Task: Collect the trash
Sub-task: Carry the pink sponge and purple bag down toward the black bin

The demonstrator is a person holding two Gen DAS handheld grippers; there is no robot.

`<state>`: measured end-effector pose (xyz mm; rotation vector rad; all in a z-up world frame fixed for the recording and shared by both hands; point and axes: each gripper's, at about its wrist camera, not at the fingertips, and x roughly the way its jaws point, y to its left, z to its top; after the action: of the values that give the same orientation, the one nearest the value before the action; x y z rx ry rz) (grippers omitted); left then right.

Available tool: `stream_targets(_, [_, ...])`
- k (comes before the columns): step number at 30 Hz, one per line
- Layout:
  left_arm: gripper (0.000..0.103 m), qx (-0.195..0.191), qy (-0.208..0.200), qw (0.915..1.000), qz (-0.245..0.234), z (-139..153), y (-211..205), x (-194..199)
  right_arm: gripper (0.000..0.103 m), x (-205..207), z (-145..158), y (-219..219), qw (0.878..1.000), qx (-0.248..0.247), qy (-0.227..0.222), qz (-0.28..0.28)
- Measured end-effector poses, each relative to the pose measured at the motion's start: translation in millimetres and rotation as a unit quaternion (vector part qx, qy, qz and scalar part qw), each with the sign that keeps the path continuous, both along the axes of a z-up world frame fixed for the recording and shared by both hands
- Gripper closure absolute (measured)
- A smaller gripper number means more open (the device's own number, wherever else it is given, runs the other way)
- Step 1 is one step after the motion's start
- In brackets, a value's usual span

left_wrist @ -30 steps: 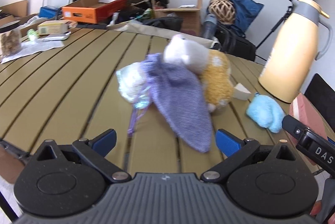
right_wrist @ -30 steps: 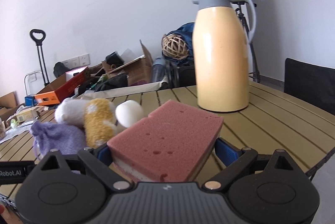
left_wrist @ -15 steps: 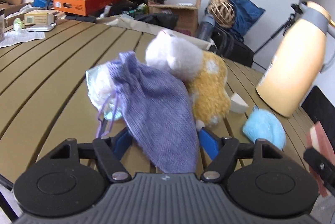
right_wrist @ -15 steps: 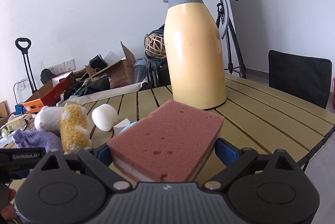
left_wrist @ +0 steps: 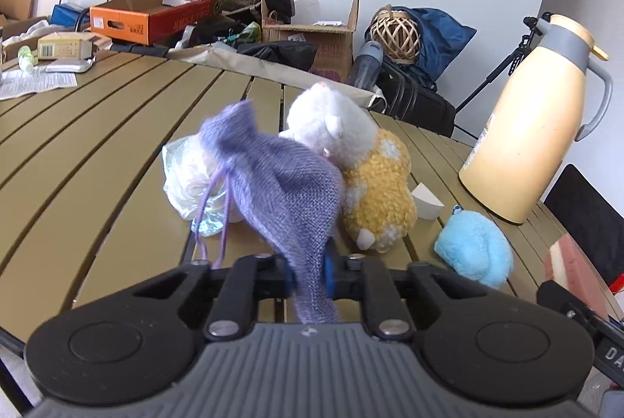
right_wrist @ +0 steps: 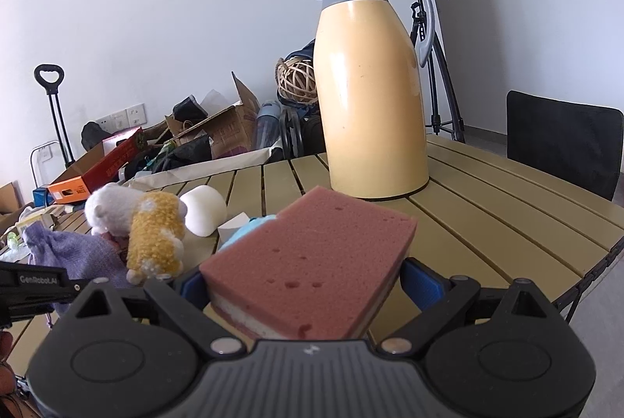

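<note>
Blue pads of the left gripper (left_wrist: 310, 271) are clenching the near end of the purple pouch (left_wrist: 280, 176), its far end lying against the plush toy (left_wrist: 374, 191). The right gripper (right_wrist: 308, 281) is grasping the sponge (right_wrist: 312, 258) above the table (right_wrist: 487, 207).

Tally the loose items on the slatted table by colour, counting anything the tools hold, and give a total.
Purple: 1, knit pouch
White: 3, plastic bag, foam roll, paper scrap
White-and-yellow: 1, plush toy
Blue: 1, fluffy ball
Pink: 1, sponge
Yellow: 1, thermos jug
Total: 8
</note>
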<state>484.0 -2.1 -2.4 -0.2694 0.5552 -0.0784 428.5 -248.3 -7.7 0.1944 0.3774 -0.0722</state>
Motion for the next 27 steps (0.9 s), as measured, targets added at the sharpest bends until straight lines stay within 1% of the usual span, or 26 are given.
stream_targets(6, [0.091,0.016,-0.026,0.9995,0.001,10.9,3.7,-16.7,0.006,-3.0,0.5,4.8,1.000,-0.002,-0.002,0.007])
stream_targets(16, [0.091,0.037,-0.041,0.9985,-0.002,21.3,11.6,-40.3,0.006,-8.5,4.8,16.8,0.999,-0.008,-0.011,0.030])
stream_targets(22, [0.091,0.054,-0.052,0.9972,0.000,26.7,10.1,-60.7,0.006,-21.2,12.6,23.9,0.999,-0.016,-0.022,0.047])
stream_targets(27, [0.091,0.065,-0.060,0.9961,-0.003,30.1,10.0,-85.6,0.006,-40.0,20.4,35.1,0.997,-0.022,-0.032,0.067])
